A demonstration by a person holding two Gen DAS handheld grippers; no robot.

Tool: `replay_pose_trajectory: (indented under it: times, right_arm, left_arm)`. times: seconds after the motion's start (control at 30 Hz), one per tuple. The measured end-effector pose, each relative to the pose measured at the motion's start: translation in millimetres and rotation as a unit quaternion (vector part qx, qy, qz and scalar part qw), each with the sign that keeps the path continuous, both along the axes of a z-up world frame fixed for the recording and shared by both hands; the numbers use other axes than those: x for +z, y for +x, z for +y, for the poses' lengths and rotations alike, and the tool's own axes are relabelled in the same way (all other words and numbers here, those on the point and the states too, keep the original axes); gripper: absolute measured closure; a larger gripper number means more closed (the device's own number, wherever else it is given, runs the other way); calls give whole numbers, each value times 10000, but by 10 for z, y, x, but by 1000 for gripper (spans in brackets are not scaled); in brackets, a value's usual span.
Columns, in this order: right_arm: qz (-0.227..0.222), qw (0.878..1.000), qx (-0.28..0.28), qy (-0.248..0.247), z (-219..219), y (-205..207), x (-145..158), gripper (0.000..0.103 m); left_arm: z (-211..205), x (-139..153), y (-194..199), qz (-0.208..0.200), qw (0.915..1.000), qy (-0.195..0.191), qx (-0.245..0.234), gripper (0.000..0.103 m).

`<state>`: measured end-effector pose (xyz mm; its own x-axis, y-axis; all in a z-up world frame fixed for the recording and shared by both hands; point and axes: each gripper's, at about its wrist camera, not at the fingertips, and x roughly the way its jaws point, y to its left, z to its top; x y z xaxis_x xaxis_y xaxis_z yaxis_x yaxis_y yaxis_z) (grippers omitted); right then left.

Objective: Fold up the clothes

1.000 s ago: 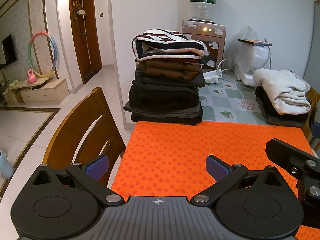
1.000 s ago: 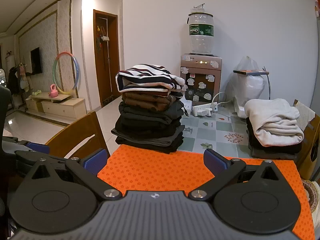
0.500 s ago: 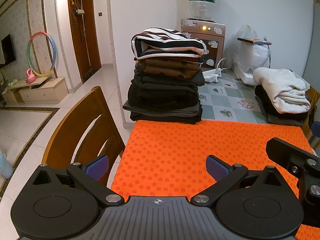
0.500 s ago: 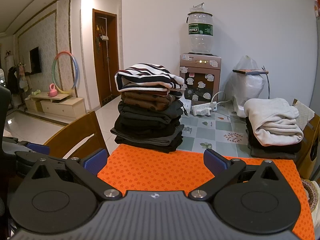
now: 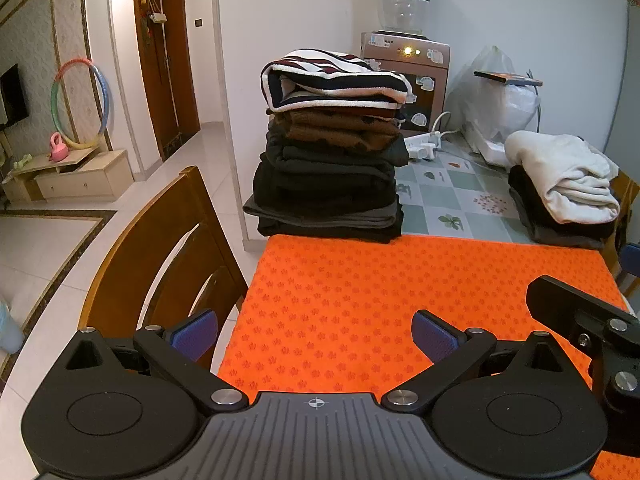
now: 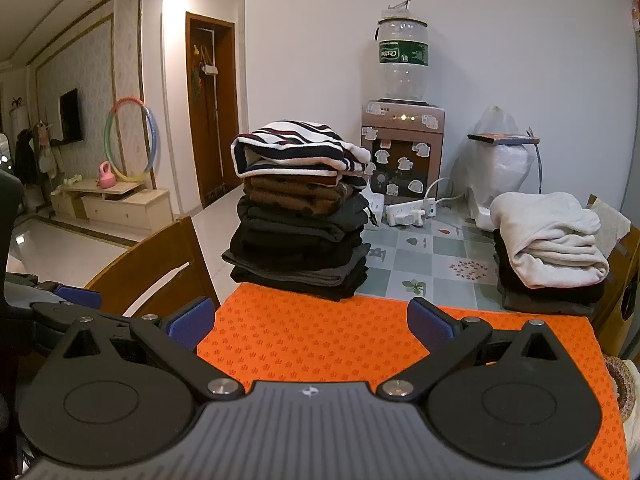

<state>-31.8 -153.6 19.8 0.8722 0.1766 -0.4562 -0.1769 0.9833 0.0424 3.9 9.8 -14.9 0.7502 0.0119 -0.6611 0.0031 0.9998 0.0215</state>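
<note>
change: none vs 1 s ago, views barely drift | left gripper spread wide, empty | right gripper spread wide, empty | orange mat bare, no garment picked yet | tall folded stack at far-left edge, cream-topped pile far-right | wooden chair beside left edge, clear path

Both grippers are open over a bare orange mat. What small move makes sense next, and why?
Probably reach the right gripper toward the cream garment on the smaller pile. The orange mat holds no clothing, both grippers are open and hold nothing, and the tall stack already looks folded.
</note>
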Motion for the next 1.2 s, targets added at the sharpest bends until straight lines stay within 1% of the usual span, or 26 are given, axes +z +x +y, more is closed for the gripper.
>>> replay_pose_trajectory:
  times: [0.57,0.87,1.07,1.2]
  right_arm:
    - [256,9997,40,-30,52,239,-89,0]
    - [495,9987,91,-29,90,460,-187,0]
    - [604,9980,160,0,63,786,-212,0]
    - [578,9979,250,-146,12,1165,-160,0]
  left_arm:
    - [58,-97,128,174,9998,-10,92,0]
    - [120,-215,293,375,9991,-87,180,0]
    - [196,-329,415,524,9981,-148,277,0]
    - [271,-409,496,623,9972,-155,386,0]
